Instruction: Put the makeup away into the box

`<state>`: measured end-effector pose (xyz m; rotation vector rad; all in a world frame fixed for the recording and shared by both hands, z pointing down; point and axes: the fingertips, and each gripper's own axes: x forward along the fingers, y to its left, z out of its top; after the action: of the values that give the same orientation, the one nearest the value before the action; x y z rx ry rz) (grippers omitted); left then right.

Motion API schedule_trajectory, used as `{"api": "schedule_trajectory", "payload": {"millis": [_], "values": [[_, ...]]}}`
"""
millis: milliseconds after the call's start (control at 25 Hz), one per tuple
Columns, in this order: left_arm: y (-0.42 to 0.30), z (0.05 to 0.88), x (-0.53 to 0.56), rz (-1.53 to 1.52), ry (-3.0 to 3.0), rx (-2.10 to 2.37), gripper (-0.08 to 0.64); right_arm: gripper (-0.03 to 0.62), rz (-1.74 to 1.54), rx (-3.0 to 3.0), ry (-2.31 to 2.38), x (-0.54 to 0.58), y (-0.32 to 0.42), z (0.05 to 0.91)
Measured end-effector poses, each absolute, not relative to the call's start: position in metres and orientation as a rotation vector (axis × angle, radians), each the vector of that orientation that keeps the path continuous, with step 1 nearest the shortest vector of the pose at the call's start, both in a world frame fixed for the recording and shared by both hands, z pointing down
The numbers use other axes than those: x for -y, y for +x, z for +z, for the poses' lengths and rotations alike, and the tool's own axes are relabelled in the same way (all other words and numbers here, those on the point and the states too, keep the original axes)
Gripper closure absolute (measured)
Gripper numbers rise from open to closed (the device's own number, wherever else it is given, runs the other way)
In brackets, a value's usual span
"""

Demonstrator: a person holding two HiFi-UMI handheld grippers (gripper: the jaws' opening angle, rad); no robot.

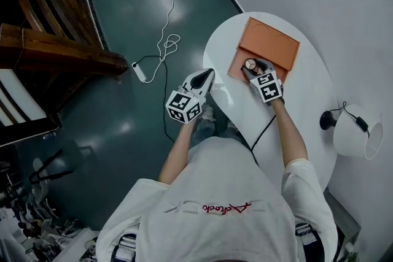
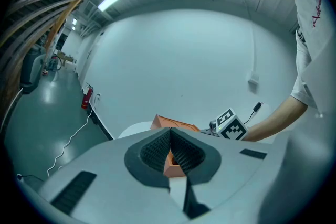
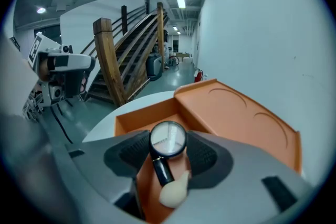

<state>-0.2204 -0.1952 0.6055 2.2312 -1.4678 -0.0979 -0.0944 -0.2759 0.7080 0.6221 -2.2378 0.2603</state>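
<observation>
1. Task object: the box [image 1: 237, 68] is orange and stands open on the white desk [image 1: 307, 113], above centre in the head view. Its lid is folded back toward the upper right.
2. Right gripper [image 1: 253, 71]: positioned over the open tray of the box. In the right gripper view its jaws are clamped on a round compact [image 3: 168, 139], which has a pale face and a short black stem below it.
3. The round compact is held above the tray floor, inside the outline of the box walls [image 3: 140, 116]. It is not yet released.
4. A beige rounded piece [image 3: 174, 192] shows beneath the stem, at lower centre of the right gripper view. It may be a sponge lying in the tray, but the view does not settle this.
5. Left gripper [image 1: 207, 75]: at the left edge of the desk, well apart from the box. In the left gripper view its jaws meet at the tips with nothing gripped; only the box shows beyond them.
6. Progress, judged: the task appears late in its course. The round compact remains to be lowered and let go. No other loose makeup can be made out on the desk in the head view.
</observation>
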Motion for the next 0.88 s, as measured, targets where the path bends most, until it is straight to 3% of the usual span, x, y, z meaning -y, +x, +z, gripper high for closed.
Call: {"api": "schedule_trajectory", "payload": {"millis": [880], "values": [[-0.222,0.603,0.19,-0.11,2.233,1.473,0.551,0.354,0.245,2.169,0.595,0.275,-0.1,0.708]]}}
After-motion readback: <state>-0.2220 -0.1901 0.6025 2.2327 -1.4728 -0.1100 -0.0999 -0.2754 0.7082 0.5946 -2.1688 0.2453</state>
